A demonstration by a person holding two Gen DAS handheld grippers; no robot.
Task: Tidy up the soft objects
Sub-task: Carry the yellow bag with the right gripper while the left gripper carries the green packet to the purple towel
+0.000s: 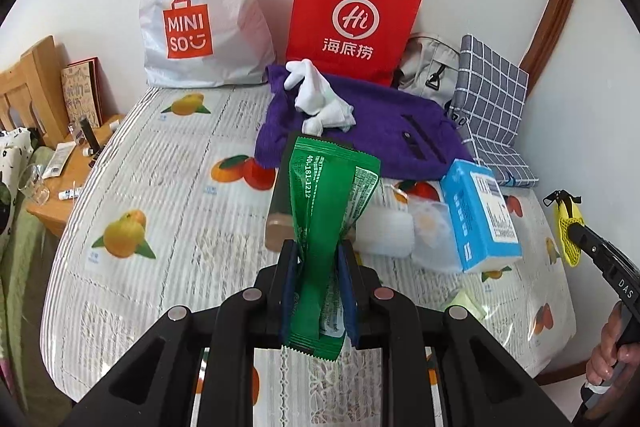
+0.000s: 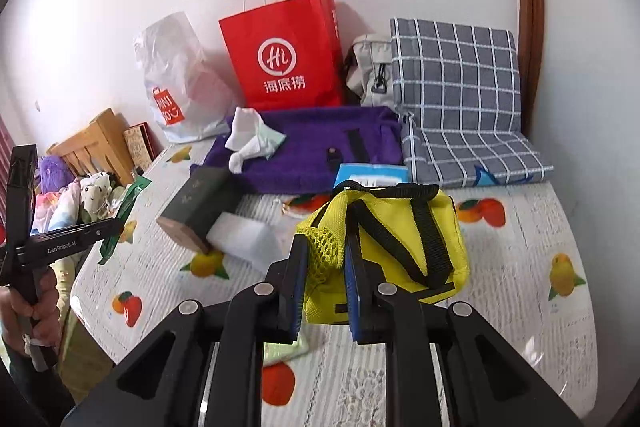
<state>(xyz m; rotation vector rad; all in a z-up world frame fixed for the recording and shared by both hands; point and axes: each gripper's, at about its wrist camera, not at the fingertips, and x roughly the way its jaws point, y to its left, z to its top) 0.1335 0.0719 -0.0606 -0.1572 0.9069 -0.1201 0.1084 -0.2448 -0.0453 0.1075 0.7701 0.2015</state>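
My left gripper [image 1: 318, 255] is shut on a green foil packet [image 1: 332, 199], which stands up between the blue pads above the table. My right gripper [image 2: 327, 259] is shut on the mesh side of a yellow pouch with black straps [image 2: 400, 243], held off the table. From the left wrist view the yellow pouch [image 1: 568, 231] shows at the right edge; in the right wrist view the green packet [image 2: 124, 211] shows at the left. A purple cloth [image 1: 380, 131] [image 2: 312, 147] lies at the back with white socks [image 1: 320, 99] [image 2: 252, 139] on it.
A red paper bag [image 1: 352, 15] [image 2: 284, 55], a white Miniso bag [image 1: 200, 7] and a checked grey cushion [image 2: 456, 99] stand against the wall. On the fruit-print tablecloth [image 1: 160, 187] lie a blue tissue pack [image 1: 480, 215], a dark box [image 2: 200, 207] and a white block [image 2: 244, 239].
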